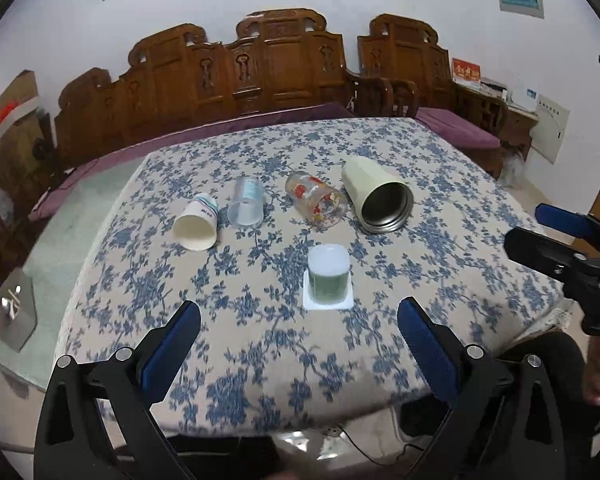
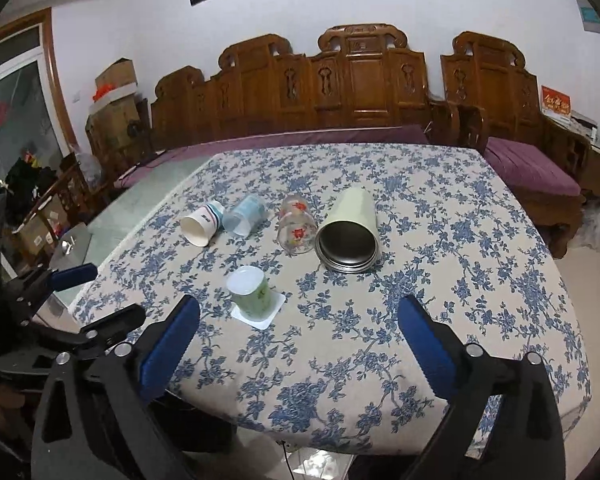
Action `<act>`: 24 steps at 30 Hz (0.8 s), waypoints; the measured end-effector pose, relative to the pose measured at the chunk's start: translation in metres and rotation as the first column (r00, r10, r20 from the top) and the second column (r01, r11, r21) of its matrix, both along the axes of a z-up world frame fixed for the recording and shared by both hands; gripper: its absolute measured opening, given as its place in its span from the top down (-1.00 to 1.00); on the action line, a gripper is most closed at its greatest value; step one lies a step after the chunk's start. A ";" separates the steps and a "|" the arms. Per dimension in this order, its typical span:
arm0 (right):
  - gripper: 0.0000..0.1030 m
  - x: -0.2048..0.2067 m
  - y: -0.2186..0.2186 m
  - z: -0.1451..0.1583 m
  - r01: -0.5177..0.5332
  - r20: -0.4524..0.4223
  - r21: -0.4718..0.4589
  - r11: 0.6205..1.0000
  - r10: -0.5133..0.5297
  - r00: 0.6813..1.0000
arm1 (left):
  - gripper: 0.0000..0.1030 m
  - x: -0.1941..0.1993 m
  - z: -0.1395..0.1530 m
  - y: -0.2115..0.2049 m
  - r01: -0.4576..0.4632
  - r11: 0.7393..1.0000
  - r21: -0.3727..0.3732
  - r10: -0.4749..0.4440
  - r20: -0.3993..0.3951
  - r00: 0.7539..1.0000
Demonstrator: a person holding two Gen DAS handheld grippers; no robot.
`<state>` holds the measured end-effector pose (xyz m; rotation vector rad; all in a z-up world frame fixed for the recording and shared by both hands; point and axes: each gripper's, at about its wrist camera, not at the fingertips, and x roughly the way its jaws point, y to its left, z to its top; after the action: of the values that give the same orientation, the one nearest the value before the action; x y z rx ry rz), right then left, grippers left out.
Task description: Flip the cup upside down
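A green cup [image 1: 327, 276] [image 2: 250, 291] stands upside down on its white square rim near the table's front. Behind it lie several cups on their sides: a white paper cup [image 1: 198, 222] [image 2: 203, 224], a clear plastic cup [image 1: 246, 203] [image 2: 244, 215], a flowered glass [image 1: 316, 199] [image 2: 297, 226] and a cream steel tumbler [image 1: 377, 196] [image 2: 350, 232]. My left gripper [image 1: 299, 322] is open and empty, in front of the green cup. My right gripper [image 2: 299, 320] is open and empty, to the right of the green cup; it also shows at the right edge of the left wrist view [image 1: 556, 236].
The table has a blue floral cloth [image 1: 260, 320] [image 2: 420, 280]. A carved wooden bench [image 1: 284, 64] [image 2: 360, 80] with purple cushions stands behind it. Cardboard boxes [image 2: 116, 100] stand at the left. The left gripper shows at the lower left of the right wrist view [image 2: 76, 292].
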<state>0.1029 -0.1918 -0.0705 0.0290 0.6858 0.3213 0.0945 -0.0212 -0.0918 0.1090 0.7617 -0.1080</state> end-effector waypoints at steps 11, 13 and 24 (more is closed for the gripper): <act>-0.95 -0.039 0.012 0.005 0.014 0.039 0.011 1.000 -0.015 0.999 | -0.84 -0.046 0.020 0.019 -0.061 0.998 -0.009 0.061 0.035 0.997; -0.95 -0.044 0.014 0.007 0.018 0.045 0.008 1.000 -0.018 0.999 | -0.84 -0.052 0.023 0.021 -0.069 0.998 -0.006 0.069 0.040 0.997; -0.95 -0.077 0.021 0.026 0.039 0.108 0.008 0.999 -0.040 0.993 | -0.84 -0.083 0.047 0.030 -0.087 0.996 -0.030 0.089 0.095 0.991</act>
<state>0.0256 -0.1708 -0.0441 0.0308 0.5756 0.2848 0.0120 0.0084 -0.0447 0.0551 0.6676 -0.0284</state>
